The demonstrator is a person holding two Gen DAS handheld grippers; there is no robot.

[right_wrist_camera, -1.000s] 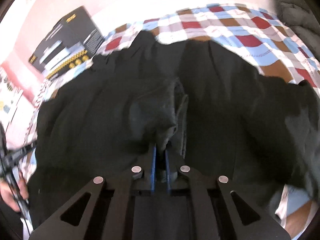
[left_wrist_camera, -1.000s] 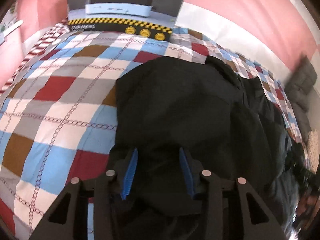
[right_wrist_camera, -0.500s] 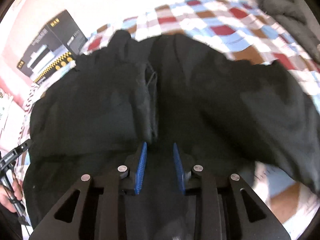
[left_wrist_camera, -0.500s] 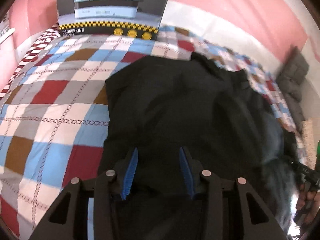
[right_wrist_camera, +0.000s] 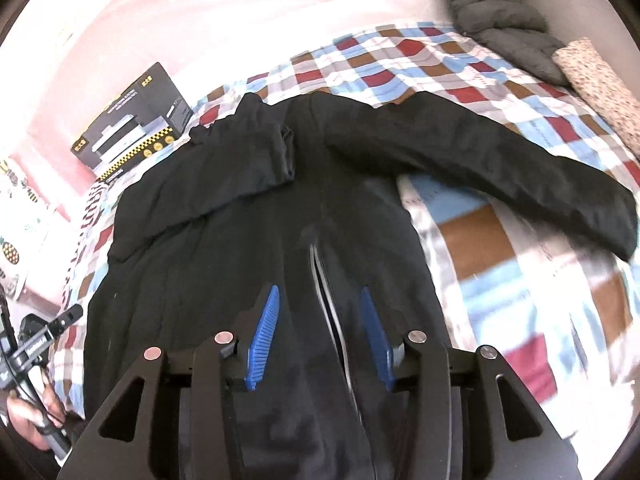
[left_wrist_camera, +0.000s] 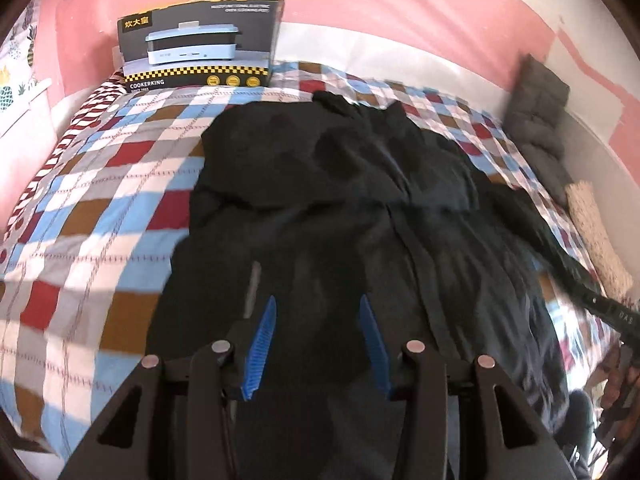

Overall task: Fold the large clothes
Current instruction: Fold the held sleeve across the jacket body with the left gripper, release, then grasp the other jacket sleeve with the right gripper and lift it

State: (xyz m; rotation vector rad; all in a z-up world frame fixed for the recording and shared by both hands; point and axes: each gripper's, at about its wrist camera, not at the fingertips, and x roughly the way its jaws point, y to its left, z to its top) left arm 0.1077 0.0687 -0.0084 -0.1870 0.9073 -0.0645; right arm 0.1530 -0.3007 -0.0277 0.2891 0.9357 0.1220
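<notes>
— Your left gripper hangs over the black jacket, jaws apart, nothing between them?

— Yes. Your jacket lies flat on the checked bedspread, with the cooker box behind.

— And your right gripper?

— Its jaws have just been opening, empty, above the zip; one sleeve lies out to the right.

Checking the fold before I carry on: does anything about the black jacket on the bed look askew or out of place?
Yes. The black jacket is lopsided: one sleeve is folded across the body, while the other sleeve still sprawls sideways over the checked bedspread. Both grippers are open, holding nothing.
</notes>
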